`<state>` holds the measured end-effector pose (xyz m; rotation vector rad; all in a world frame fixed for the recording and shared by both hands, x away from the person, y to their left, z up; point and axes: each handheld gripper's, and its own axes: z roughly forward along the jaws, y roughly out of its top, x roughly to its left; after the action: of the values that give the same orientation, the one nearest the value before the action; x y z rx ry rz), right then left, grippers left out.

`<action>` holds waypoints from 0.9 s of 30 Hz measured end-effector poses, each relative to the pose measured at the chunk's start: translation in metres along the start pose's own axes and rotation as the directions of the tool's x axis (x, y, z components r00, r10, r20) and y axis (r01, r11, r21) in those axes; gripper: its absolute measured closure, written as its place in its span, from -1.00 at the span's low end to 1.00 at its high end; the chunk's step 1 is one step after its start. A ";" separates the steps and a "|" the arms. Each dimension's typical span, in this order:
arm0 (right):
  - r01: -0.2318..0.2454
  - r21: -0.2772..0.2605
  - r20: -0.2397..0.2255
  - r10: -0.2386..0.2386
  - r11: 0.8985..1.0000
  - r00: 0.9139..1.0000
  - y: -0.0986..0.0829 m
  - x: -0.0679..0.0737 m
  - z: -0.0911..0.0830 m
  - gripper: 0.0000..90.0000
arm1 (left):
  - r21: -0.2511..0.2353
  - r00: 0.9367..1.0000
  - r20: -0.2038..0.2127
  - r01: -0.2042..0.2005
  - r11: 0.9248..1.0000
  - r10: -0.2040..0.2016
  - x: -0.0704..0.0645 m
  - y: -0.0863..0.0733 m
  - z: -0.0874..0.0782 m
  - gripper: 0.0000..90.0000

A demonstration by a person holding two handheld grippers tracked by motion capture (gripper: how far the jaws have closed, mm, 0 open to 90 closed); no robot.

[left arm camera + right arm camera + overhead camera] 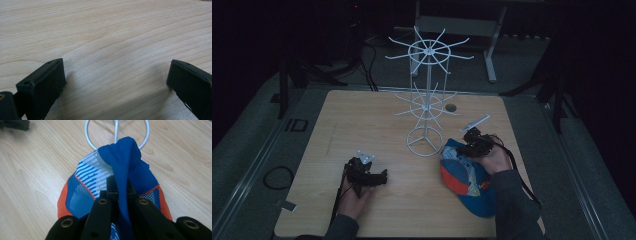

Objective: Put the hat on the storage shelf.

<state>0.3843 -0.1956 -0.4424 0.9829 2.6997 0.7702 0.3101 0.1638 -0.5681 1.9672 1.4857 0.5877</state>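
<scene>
A blue and orange cap point(467, 180) with white stripes lies on the wooden table point(362, 120) at the front right. My right gripper point(469, 145) is shut on the cap's blue fabric point(125, 167), pinched between its jaws near the cap's far end. A white wire display rack point(427, 85) with spoke arms stands mid-table; its ring base point(117, 132) lies just beyond the cap. My left gripper point(382, 176) rests at the front left, open, with bare wood between its black fingers point(45, 82).
A small dark hole point(451, 107) sits in the table behind the rack. The table's edges drop to a dark floor with cables point(277, 177) at the left. Bare wood lies between the two grippers and along the left half.
</scene>
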 end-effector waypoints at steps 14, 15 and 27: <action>-0.011 -0.094 -0.006 0.011 0.996 1.000 -0.006 0.001 -0.028 0.96 | 0.002 1.000 0.001 -0.003 1.000 0.003 0.000 0.000 0.000 -0.95; -0.012 -0.098 -0.005 0.011 0.995 1.000 -0.007 0.001 -0.029 0.96 | 0.003 1.000 0.001 -0.003 1.000 0.003 0.000 0.000 0.000 -0.95; -0.003 -0.166 -0.006 0.002 0.986 1.000 -0.012 0.007 -0.049 0.96 | 0.005 1.000 0.002 -0.003 1.000 0.003 0.000 0.000 0.000 -0.95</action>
<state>0.3565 -0.2193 -0.4072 0.9459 2.5888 0.9818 0.3100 0.1640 -0.5679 1.9735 1.4854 0.5834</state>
